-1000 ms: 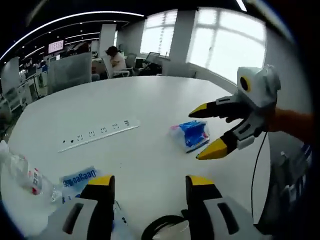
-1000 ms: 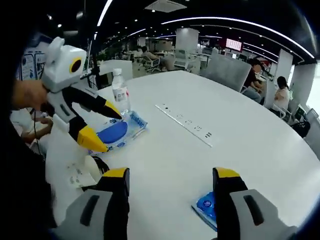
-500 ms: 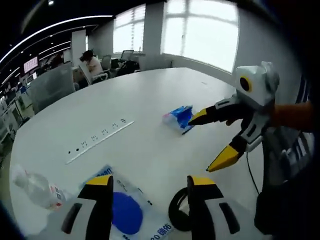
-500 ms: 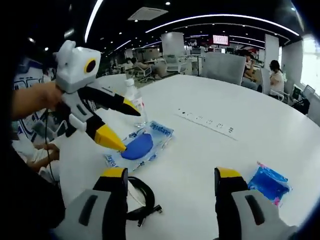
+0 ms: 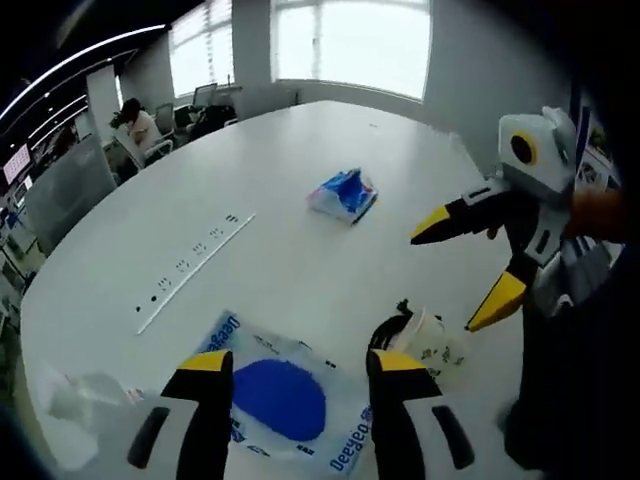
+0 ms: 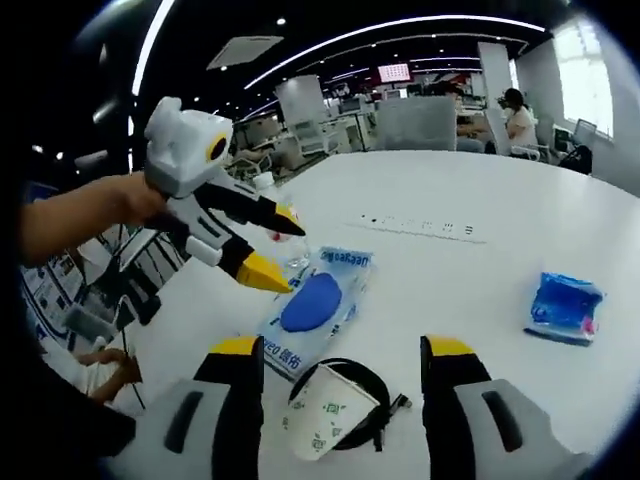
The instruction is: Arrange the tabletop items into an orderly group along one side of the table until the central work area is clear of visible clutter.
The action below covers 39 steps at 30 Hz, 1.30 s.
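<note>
Left gripper view is showing the left gripper (image 5: 290,372) hanging wide open and empty over a wipes pack (image 5: 285,400) with a blue oval, while the right gripper (image 5: 468,270), also gaping and empty, is hovering to the right of a paper cup (image 5: 425,335) lying just beside that pack. Right gripper view is showing the cup (image 6: 325,420) and a black cable (image 6: 375,390) lying between its own jaws, a blue pouch (image 6: 563,307) sitting well apart from the pack, beyond which a power strip (image 6: 420,227) is lying on the white table (image 6: 480,200).
</note>
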Motion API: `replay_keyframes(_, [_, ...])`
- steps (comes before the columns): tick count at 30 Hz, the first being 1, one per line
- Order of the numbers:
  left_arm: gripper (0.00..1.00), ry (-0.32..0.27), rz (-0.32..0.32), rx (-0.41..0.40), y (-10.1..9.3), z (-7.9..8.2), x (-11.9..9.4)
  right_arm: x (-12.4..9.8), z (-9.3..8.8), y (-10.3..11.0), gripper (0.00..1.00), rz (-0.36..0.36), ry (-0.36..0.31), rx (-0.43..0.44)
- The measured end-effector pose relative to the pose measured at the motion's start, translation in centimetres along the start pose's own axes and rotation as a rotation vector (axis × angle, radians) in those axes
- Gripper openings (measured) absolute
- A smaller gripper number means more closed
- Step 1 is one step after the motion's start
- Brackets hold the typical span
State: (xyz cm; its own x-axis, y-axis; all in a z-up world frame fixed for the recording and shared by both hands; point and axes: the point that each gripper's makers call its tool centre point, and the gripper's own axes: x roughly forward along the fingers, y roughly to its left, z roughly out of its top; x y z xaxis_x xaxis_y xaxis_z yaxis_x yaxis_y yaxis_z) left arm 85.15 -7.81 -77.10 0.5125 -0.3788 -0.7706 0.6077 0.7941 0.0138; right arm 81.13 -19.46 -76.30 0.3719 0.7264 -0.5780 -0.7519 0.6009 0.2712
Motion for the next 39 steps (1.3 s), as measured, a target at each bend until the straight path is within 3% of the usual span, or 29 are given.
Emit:
replay_keyframes(6, [0.51, 0.035, -0.077, 0.076, 0.1, 0.1, 0.4, -0.3, -1.0, 1.3, 0.56, -0.028, -0.020, 0.099])
replay_keyframes(9, [0.50, 0.041, -0.091, 0.090, 0.6, 0.1, 0.6, -0.3, -1.3, 2.2, 0.54, -0.048, -0.027, 0.105])
replay_keyframes(17, [0.44, 0.113, -0.099, 0.142, 2.5, -0.6, 1.5, 0.5, -2.2, 5.1, 0.49, -0.054, -0.026, 0.130])
replay_keyframes(23, [0.41, 0.164, -0.085, 0.204, 3.6, -0.9, 2.8, 1.0, -2.6, 6.7, 0.45, -0.075, -0.050, 0.214])
replay_keyframes(32, [0.34, 0.267, -0.094, 0.263, 4.8, -1.9, 4.1, 3.0, -4.5, 8.5, 0.42, -0.076, 0.005, 0.294])
replay_keyframes(39, [0.34, 0.279, -0.096, 0.307, 5.0, -1.5, 5.3, 4.0, -5.5, 9.3, 0.39, -0.103, 0.019, 0.382])
